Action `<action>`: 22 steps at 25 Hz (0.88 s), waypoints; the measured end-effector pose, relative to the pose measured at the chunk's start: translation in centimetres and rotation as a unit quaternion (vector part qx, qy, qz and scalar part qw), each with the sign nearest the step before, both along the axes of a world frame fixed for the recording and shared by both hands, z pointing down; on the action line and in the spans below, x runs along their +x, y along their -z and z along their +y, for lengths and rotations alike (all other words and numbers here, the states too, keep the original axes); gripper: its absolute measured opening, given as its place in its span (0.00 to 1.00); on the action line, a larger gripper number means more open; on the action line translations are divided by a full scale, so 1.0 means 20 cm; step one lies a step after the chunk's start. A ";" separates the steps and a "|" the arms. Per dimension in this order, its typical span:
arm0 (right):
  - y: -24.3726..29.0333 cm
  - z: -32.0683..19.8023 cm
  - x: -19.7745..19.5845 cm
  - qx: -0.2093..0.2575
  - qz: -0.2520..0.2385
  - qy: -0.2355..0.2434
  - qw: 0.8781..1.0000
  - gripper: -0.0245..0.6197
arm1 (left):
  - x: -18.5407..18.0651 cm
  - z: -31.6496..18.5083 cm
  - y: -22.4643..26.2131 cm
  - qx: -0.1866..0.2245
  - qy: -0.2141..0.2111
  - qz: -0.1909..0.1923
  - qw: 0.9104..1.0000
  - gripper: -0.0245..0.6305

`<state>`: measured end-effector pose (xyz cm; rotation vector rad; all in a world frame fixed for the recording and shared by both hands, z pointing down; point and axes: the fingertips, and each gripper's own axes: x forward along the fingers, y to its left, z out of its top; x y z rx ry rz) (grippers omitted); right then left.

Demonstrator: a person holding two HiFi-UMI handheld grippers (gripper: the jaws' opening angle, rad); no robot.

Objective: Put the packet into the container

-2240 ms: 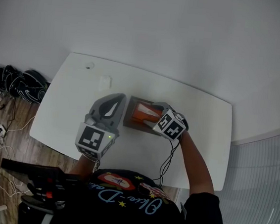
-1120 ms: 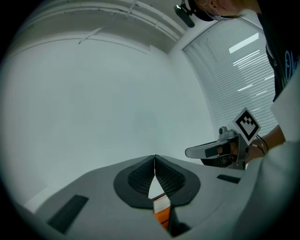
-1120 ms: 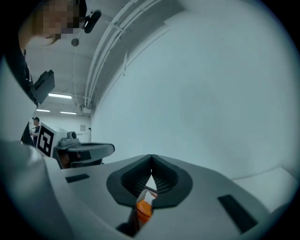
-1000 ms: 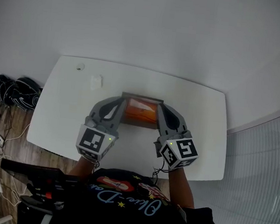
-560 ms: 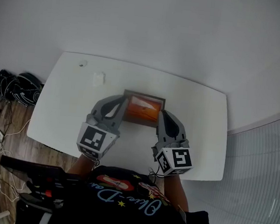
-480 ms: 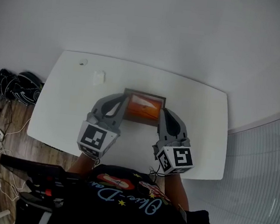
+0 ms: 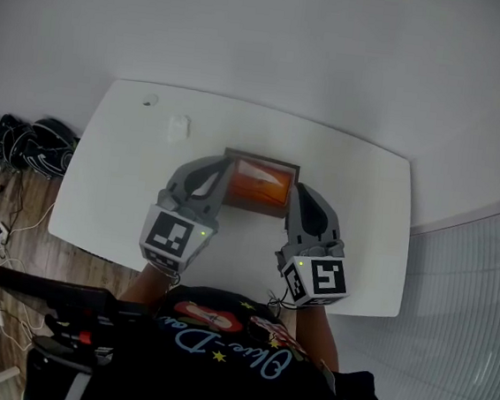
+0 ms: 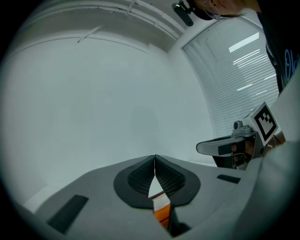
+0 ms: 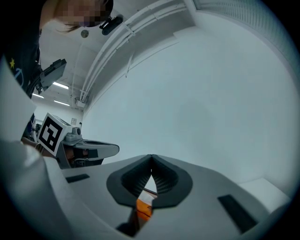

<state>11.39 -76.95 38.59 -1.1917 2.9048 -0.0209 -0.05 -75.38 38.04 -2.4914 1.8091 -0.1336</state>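
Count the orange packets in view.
1. The packet lies in the container in the middle of the table, between the left gripper and the right gripper. Another could be hidden beneath it.

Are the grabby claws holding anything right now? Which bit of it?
Nothing. The left gripper and right gripper both have their jaws shut on empty air; the orange packet lies in the container between them.
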 end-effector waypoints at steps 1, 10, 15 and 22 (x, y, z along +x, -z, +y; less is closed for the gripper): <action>0.00 -0.01 0.00 0.001 0.000 0.001 1.000 0.06 | 0.00 -0.01 0.00 0.001 0.000 0.000 1.000 0.05; 0.00 -0.02 0.01 0.001 -0.004 -0.009 1.000 0.06 | 0.00 -0.02 0.01 0.005 0.000 -0.001 1.000 0.05; 0.01 -0.02 0.01 0.002 -0.001 -0.011 1.000 0.06 | 0.00 -0.02 0.01 0.003 -0.002 -0.001 1.000 0.05; 0.01 -0.01 0.01 0.006 0.000 -0.008 1.000 0.06 | 0.01 -0.01 0.01 0.008 -0.006 -0.004 1.000 0.05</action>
